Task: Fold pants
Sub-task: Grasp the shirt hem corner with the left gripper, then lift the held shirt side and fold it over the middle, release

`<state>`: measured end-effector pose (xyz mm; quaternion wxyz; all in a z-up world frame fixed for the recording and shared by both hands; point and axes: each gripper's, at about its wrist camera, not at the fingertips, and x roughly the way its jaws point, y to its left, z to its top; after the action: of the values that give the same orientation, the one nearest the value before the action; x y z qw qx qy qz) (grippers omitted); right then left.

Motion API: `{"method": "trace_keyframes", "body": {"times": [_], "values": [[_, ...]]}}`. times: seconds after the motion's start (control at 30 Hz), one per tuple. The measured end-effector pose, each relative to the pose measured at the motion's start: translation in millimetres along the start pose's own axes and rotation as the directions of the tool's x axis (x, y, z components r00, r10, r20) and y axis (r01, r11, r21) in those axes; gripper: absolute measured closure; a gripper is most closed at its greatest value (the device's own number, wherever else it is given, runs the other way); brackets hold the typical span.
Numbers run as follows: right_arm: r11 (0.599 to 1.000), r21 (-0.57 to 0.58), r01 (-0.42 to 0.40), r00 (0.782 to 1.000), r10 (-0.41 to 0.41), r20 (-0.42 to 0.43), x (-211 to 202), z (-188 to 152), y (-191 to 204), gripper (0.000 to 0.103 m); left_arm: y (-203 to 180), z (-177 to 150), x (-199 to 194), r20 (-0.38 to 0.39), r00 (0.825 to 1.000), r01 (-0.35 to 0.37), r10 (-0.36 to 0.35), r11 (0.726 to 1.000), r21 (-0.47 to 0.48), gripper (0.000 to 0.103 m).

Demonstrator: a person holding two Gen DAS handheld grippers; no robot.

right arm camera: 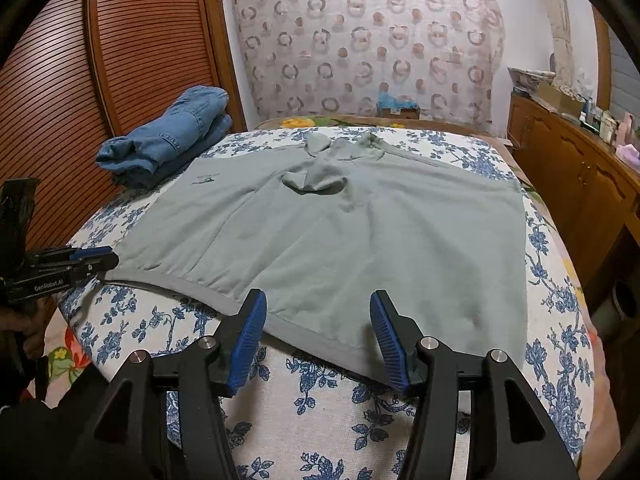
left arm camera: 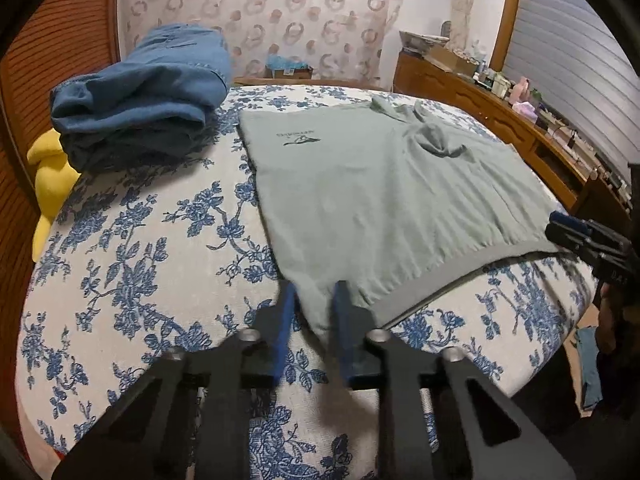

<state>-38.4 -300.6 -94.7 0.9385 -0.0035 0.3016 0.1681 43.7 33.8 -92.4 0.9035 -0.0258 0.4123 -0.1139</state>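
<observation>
A grey-green sweatshirt [left arm camera: 380,184] lies flat on the bed, its ribbed hem toward me; it also shows in the right wrist view [right arm camera: 340,232]. Folded blue jeans [left arm camera: 140,96] are stacked at the bed's far left corner, also seen in the right wrist view [right arm camera: 172,136]. My left gripper [left arm camera: 314,304] has its jaws a narrow gap apart at the hem's left corner, with cloth showing between the blurred fingers. My right gripper [right arm camera: 318,328] is open over the hem, touching nothing. Each gripper shows in the other's view: the right gripper [left arm camera: 588,240], the left gripper [right arm camera: 92,260].
The bed has a blue floral cover [left arm camera: 140,280]. A yellow cushion [left arm camera: 48,184] sits by the slatted wooden wardrobe [right arm camera: 132,60] on the left. A wooden dresser [right arm camera: 580,168] with clutter runs along the right side.
</observation>
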Motion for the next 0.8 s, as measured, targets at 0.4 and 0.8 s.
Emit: {"method": "trace_keyframes", "body": {"times": [0.4, 0.8], "values": [[0.999, 0.030, 0.011, 1.000, -0.011, -0.022, 1, -3, -18, 0.046, -18, 17, -7, 0.056, 0.997, 0.053, -0.055, 0.997, 0.047, 0.101], [0.998, 0.052, 0.026, 1.000, -0.025, -0.013, -12, -9, -30, 0.046, -70, 53, -12, 0.101, 0.984, 0.130, -0.148, 0.978, 0.164, 0.101]]}}
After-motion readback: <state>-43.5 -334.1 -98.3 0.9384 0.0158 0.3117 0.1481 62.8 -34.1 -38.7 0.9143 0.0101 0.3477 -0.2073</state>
